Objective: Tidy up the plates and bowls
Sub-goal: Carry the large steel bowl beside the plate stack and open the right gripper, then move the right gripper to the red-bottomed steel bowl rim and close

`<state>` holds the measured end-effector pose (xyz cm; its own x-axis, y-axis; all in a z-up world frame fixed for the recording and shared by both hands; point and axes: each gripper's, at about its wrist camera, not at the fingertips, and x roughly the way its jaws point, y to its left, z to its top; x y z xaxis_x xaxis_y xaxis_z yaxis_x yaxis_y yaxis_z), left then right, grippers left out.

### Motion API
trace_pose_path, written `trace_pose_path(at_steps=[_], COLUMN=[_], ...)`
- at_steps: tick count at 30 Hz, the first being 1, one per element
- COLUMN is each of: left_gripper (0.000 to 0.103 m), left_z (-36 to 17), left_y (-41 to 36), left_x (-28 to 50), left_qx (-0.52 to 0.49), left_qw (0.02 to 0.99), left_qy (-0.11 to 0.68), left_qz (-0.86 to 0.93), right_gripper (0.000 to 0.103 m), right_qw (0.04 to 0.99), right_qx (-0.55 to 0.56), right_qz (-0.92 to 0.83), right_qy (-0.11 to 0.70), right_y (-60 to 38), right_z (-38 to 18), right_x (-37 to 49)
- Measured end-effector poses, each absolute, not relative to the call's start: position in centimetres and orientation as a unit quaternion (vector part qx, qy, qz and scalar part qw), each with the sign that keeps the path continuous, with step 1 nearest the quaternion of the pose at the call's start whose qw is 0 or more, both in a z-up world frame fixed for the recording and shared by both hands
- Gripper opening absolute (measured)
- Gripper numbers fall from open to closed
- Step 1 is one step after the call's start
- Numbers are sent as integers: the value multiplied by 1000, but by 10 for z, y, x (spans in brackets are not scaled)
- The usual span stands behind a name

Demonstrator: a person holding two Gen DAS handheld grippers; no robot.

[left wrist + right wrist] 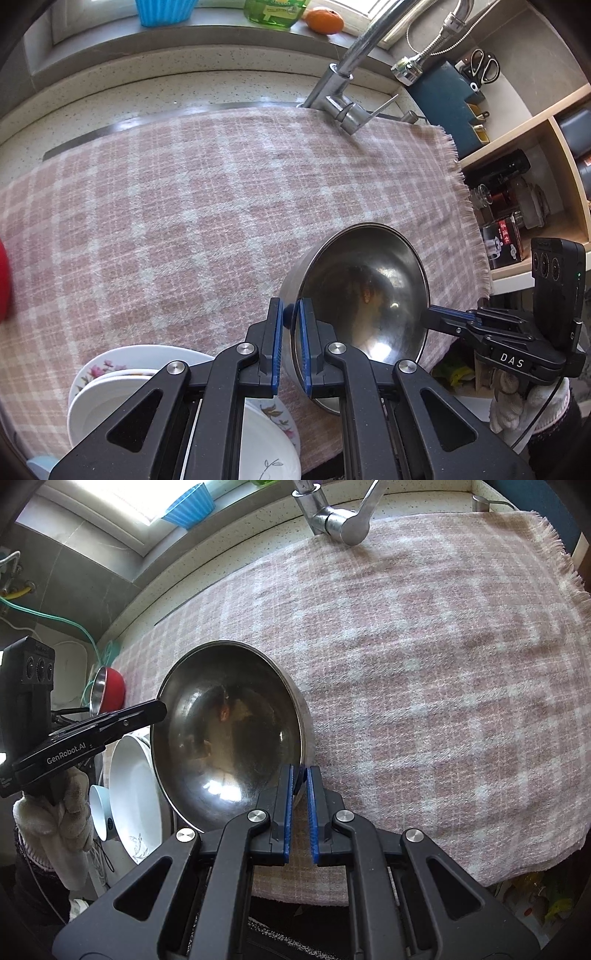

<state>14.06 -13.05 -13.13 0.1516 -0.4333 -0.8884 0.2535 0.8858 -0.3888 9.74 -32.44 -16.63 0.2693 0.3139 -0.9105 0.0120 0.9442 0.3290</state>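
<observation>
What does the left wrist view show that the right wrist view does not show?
Only the left wrist view shows the orange fruit and green bottle on the sill, the scissors and the shelf of jars.

Only the right wrist view shows the red bowl, the small light blue bowl and the green hose.

Both show the steel bowl held at opposite rims by the left gripper and right gripper, the checked cloth, the tap, the white plates and the blue cup.
</observation>
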Motion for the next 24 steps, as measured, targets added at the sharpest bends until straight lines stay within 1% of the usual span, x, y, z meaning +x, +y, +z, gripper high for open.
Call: trace_pose_path(at_steps=[5,7,8,9,10,11,12,13,14,15,16,17,18,19,20,21,24], left_gripper=[7,8,10,11,12,12,12,13,20,24,32,37,38,42,46,47,47], left_z=[-129,-127,-126,-125,-123,-122,-121,-120,-119,-119,-118,-117,-116,-116,-115,-114,-108], left_y=[-131,-130,-129,-128,-127,-126,-126,-125,-124,-124,-124,-123,-123,-122,-121,-120,-112], left_x=[141,142,142,142,142,141,141,141,140,139,138,137,136,135,133,132,124], left_qx=[-70,-70,-70,-70,-71,-70,-70,-71,-70,-69,-69,-68,-68,-68,-69,-71,-81], left_qw=[763,765,767,769,771,773,774,775,776,777,778,779,781,783,784,786,795], left_qy=[603,600,598,595,593,591,590,588,587,586,585,583,581,579,578,576,565], left_qz=[-224,-224,-223,-222,-221,-220,-220,-220,-220,-220,-220,-220,-219,-216,-213,-212,-205], right_gripper=[8,11,20,34,41,52,59,62,65,68,69,70,71,72,75,78,79], right_qw=[801,806,810,815,820,825,828,831,832,834,836,839,843,847,850,853,856], right_qx=[104,93,87,83,79,76,74,76,78,78,76,71,64,58,55,57,70], right_qz=[96,98,96,95,94,93,92,95,97,98,98,97,95,93,93,95,100], right_qy=[582,576,572,566,559,552,547,543,540,538,534,530,526,520,515,510,502], right_y=[-318,-316,-315,-314,-314,-313,-312,-312,-312,-311,-310,-309,-307,-306,-305,-304,-304], right_z=[-158,-154,-152,-149,-146,-144,-142,-140,-138,-137,-136,-134,-133,-131,-129,-127,-121], right_x=[100,100,100,99,99,98,98,98,98,97,96,96,95,93,92,90,89])
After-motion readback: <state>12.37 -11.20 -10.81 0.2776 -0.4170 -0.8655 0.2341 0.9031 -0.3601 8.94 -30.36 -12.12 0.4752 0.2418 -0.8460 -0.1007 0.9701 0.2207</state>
